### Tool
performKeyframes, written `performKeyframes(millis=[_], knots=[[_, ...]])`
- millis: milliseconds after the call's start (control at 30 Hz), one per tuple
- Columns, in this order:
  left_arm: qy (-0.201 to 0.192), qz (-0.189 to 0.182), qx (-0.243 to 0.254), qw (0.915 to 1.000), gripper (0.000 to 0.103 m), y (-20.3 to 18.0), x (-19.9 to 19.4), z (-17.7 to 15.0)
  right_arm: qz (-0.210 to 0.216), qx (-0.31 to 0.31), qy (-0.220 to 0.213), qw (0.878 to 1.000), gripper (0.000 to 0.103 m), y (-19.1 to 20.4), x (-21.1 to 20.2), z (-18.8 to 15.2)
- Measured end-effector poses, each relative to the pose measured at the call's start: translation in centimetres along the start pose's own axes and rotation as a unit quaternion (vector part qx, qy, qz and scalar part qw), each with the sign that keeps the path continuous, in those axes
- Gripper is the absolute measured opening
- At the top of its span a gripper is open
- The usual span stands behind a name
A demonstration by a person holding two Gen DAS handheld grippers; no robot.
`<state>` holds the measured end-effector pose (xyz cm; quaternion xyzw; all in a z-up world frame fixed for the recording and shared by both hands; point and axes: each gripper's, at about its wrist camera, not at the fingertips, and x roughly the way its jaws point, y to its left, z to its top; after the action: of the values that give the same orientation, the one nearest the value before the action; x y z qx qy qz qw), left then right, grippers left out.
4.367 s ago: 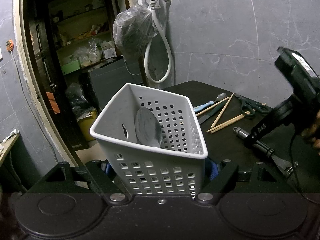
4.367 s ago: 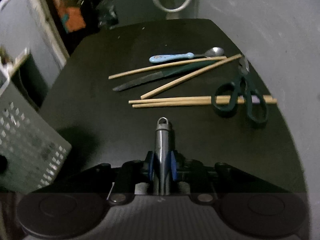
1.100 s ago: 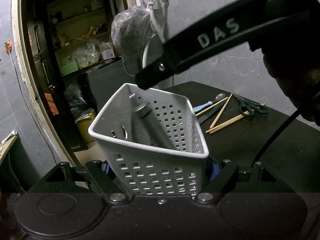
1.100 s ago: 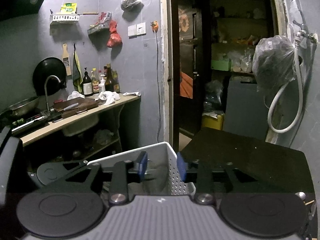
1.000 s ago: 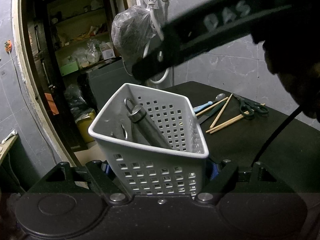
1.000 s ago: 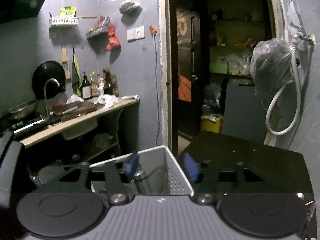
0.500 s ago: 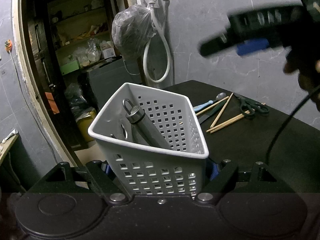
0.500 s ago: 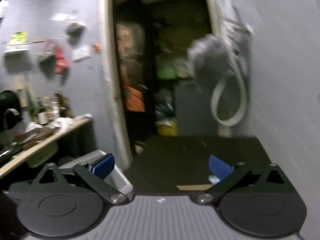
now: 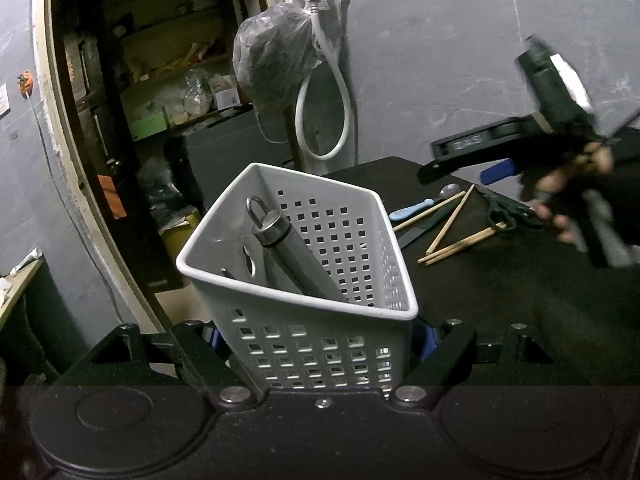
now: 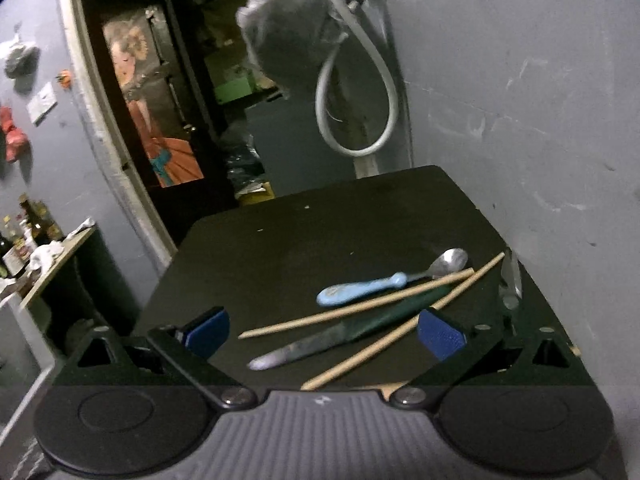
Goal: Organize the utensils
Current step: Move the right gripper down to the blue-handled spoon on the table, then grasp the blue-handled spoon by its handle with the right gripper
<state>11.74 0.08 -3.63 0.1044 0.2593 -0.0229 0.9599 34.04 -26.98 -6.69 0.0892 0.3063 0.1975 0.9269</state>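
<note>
White perforated basket [image 9: 320, 344], blue-handled spoon [image 10: 360, 290]

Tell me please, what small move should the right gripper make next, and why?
Probably lower the right gripper onto the green-handled knife and close. Its jaws stand wide open and empty, and the knife lies on the black table between them, among the chopsticks. The left gripper holds the white basket, ready to receive it.

Black tongs [image 10: 322, 334], blue pads [image 10: 442, 338]
</note>
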Motion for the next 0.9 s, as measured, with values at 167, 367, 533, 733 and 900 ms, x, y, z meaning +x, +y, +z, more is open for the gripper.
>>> performKeyframes(millis=[167,367,533,733,900], knots=[[0.007,0.008,-0.007,0.9999,0.084,-0.1,0.0,0.2,-0.009,0.022,0.012,1.0,0.088,-1.9,5.9,1.9],[0.013,0.016,-0.015,0.9997,0.084,-0.4,0.1,0.7,-0.076,0.067,0.038,0.994,0.075,-3.1,11.0,3.3],[0.016,0.02,-0.017,0.9995,0.084,-0.4,0.2,0.8,-0.141,0.076,0.073,0.984,0.066,-2.4,13.7,3.6],[0.017,0.021,-0.017,0.9995,0.084,-0.4,0.2,0.8,-0.172,0.026,0.086,0.981,0.054,0.1,15.5,2.8],[0.017,0.021,-0.017,0.9995,0.084,-0.4,0.2,0.8,-0.159,0.017,0.08,0.984,0.028,1.4,15.0,1.9]])
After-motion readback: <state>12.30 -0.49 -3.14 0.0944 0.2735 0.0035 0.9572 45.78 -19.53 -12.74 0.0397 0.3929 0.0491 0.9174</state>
